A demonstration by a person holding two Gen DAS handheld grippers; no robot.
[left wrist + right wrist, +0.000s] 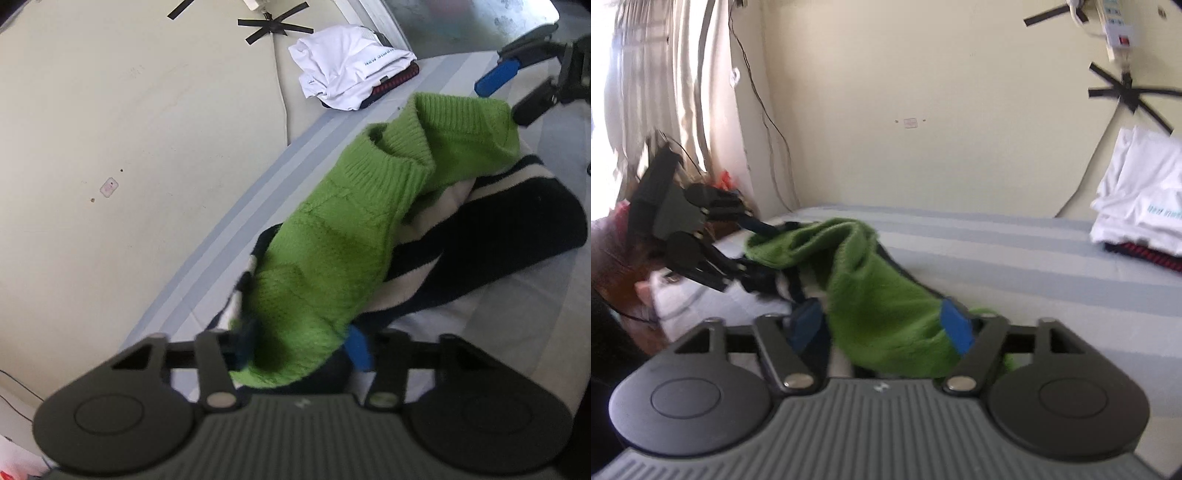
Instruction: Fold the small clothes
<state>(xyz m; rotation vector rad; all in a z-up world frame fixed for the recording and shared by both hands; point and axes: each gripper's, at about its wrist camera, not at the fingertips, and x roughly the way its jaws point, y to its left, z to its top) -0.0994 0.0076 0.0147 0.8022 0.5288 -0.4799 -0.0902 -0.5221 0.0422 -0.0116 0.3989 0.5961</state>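
Note:
A green knit sweater [332, 229] lies stretched across a navy and white striped garment [480, 240] on the bed. My left gripper [301, 350] is shut on its near end, and the knit bunches between the blue pads [360, 347]. At the sweater's far end my right gripper [508, 96] stands open, its fingers apart. In the right wrist view the green sweater [886, 295] lies loose between the wide jaws of my right gripper [882, 328]. My left gripper [762, 254] holds the other end at the left.
A folded pile of white clothes [347, 66] sits on a dark red garment at the bed's edge by the wall. The bed has a grey-blue striped sheet [229, 236]. Black tape crosses [1126, 92] mark the cream wall. A curtain [665, 92] and cables hang at the left.

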